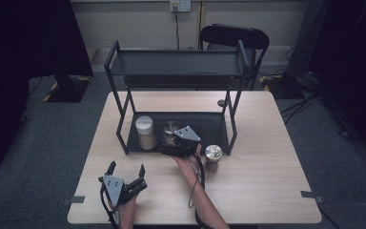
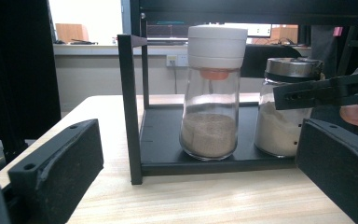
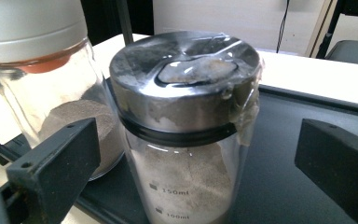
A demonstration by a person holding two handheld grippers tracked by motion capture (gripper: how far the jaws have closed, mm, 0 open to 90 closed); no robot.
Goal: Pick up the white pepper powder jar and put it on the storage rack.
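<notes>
My right tongs (image 1: 167, 151) gape wide around the steel-lidded glass jar (image 3: 186, 126) (set on the rack's black tray (image 3: 284, 186)); left tongs (image 1: 126, 168) idle, open.

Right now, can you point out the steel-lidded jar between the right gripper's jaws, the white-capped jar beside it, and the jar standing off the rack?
steel-lidded jar (image 3: 186, 70), right gripper view, lid top.
white-capped jar (image 2: 216, 46), left gripper view, white cap.
jar off the rack (image 1: 213, 152), high view, lid top.

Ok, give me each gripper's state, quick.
Left gripper: open, holding nothing.
Right gripper: open, jaws either side of the metal-lidded jar, not gripping.
</notes>
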